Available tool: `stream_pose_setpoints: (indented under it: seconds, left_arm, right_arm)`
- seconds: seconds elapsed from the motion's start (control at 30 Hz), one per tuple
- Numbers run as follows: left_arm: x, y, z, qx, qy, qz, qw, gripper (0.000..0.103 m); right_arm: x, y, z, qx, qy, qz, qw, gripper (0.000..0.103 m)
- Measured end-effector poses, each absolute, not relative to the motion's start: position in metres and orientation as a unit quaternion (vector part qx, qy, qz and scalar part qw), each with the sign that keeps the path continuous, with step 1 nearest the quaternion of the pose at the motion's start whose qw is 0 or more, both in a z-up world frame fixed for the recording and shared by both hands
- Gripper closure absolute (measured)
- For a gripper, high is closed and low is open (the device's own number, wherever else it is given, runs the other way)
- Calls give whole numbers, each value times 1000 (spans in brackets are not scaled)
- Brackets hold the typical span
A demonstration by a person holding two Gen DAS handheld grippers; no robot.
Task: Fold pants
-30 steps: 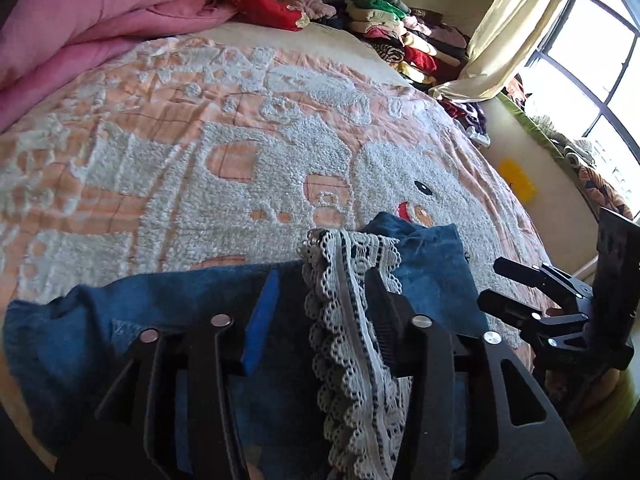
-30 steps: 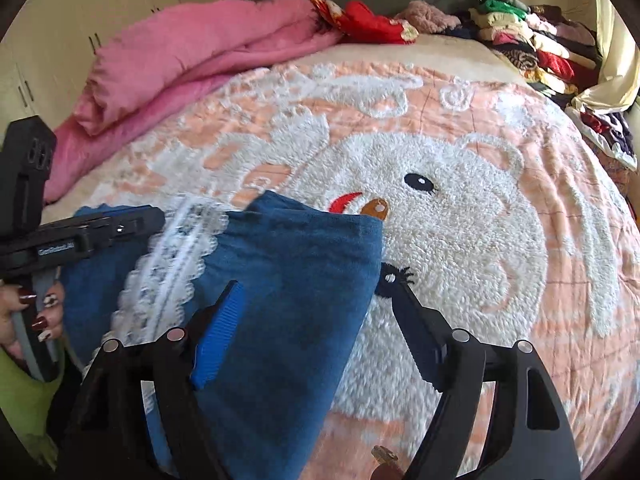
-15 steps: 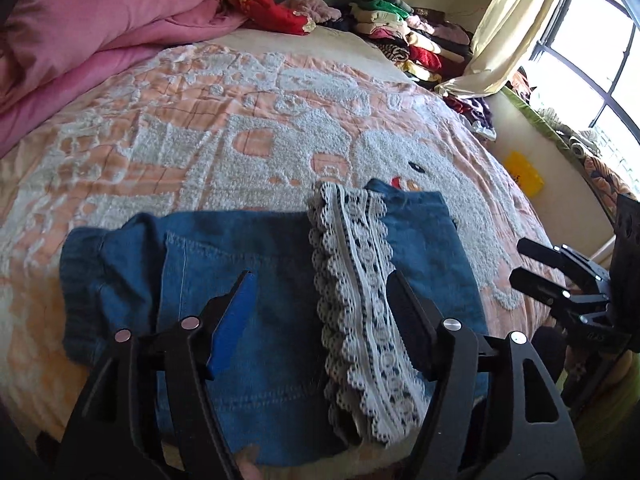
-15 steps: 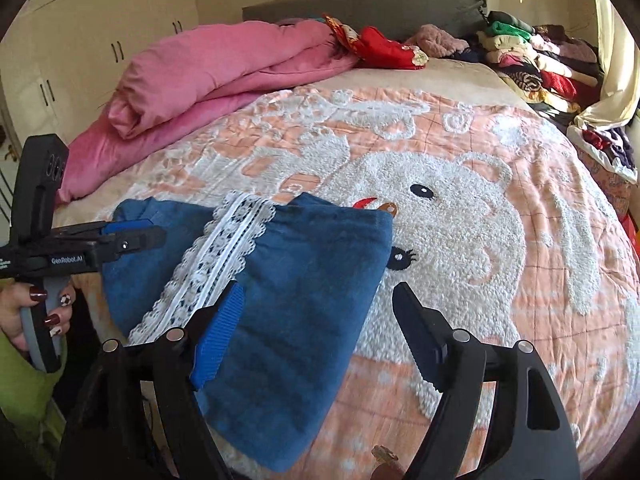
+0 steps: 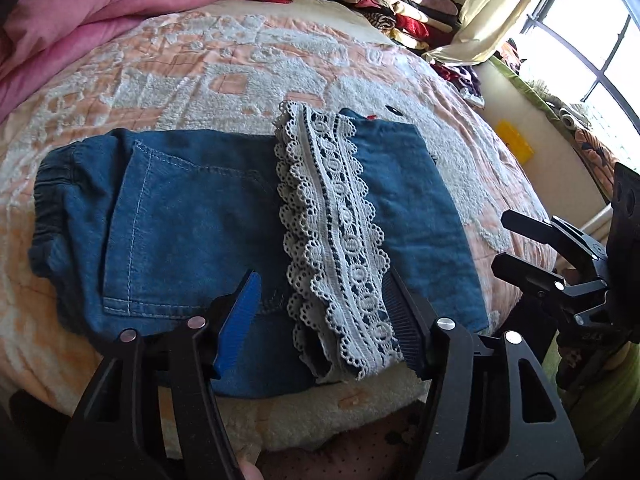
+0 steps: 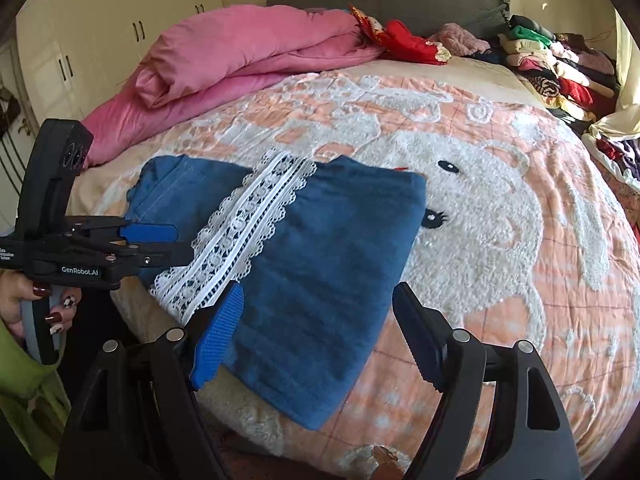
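Here the folded pants (image 5: 224, 216) lie at the near edge of the bed (image 5: 240, 64); left gripper (image 5: 324, 312) and right gripper (image 6: 316, 336) have jaws wide apart, holding nothing.

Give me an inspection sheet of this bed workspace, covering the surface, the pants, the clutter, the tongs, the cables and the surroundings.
Surface: peach and white bear-pattern bedspread, covering the bed.
Job's things: blue denim pants with white lace hem trim, lying flat near the bed's front edge, legs folded over so the lace band runs across the middle.
Clutter: rolled pink quilt, red garment, stacked folded clothes along the far side.
Tongs: left tongs open, empty, over the lace; right tongs open, empty, over the folded leg.
Cables: nothing seen.
Surroundings: cream wardrobe doors, grey headboard, window with cream curtain.
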State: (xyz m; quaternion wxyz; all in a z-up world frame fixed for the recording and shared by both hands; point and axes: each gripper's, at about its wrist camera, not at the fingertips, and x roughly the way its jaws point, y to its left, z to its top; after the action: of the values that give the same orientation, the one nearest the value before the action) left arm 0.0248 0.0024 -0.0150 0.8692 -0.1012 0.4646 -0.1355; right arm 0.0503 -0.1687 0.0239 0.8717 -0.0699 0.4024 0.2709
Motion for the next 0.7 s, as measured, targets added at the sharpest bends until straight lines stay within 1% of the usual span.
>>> stream_pose_setpoints:
  seconds: [0.2, 0.23, 0.27, 0.3, 0.33, 0.37, 0.47, 0.57, 0.63, 0.7]
  left_arm:
    - [20, -2, -23, -102, 480, -145, 859, 49]
    - [20, -5, -26, -100, 485, -147, 856, 60]
    - [19, -7, -29, -97, 490, -150, 853, 68]
    - [18, -8, -31, -93, 493, -150, 852, 83]
    - [16, -11, -33, -84, 496, -150, 851, 94]
    - [14, -13, -35, -78, 500, -155, 848, 96]
    - [6, -16, -35, -51, 498, -152, 852, 96]
    - [3, -17, -39, -45, 499, -146, 853, 96]
    - [4, -18, -40, -39, 499, -145, 854, 96]
    - [4, -18, -41, -39, 499, -145, 853, 96]
  right_arm:
    - [48, -163, 21, -71, 405, 279, 868, 27]
    - [47, -162, 20, -72, 407, 281, 866, 27]
    - [47, -161, 19, -74, 408, 281, 865, 27]
    - [47, -160, 18, -75, 409, 282, 864, 27]
    - [46, -160, 18, -76, 410, 285, 863, 27]
    - [44, -159, 19, -75, 410, 288, 862, 27]
    - [39, -156, 23, -75, 404, 308, 858, 27]
    - [38, -146, 15, -91, 414, 316, 849, 33]
    - [39, -141, 6, -97, 426, 321, 841, 43]
    - [40, -138, -6, -111, 442, 312, 834, 48]
